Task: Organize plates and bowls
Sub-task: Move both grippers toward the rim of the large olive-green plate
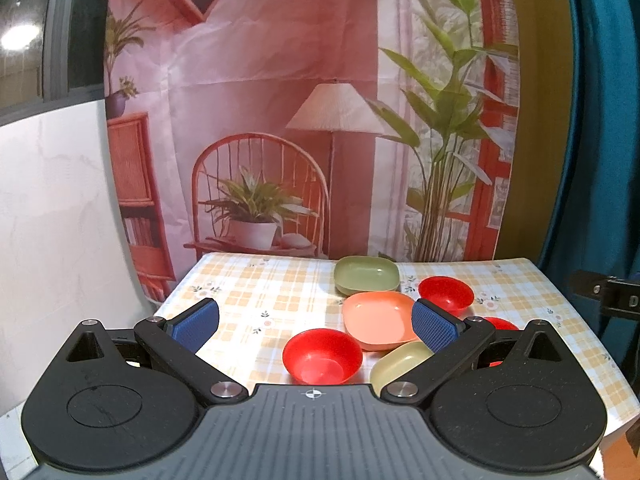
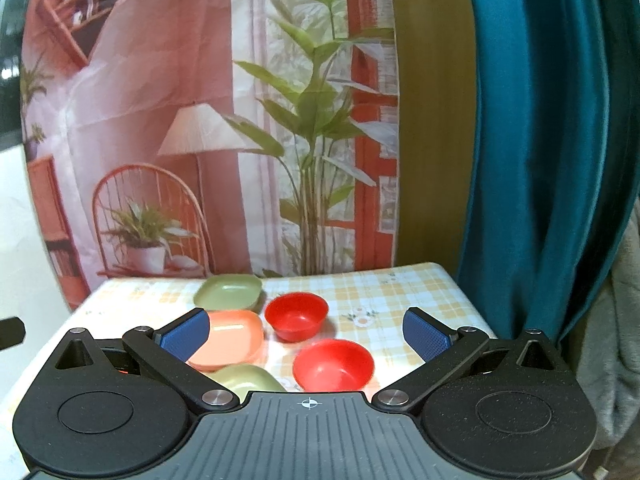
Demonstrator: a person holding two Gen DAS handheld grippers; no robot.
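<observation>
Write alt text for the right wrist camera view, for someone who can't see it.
Open right tongs hover empty over a checked tablecloth holding two red bowls, an orange square plate and two green square plates. Behind hang a printed room backdrop and a teal curtain.

Glossy plastic bowls [image 1: 322,356], checked tablecloth [image 1: 248,288]

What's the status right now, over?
Left gripper open, empty. Right gripper open, empty. Red bowls, orange plate and green plates loose on the table, unstacked. Nothing in the way.
</observation>
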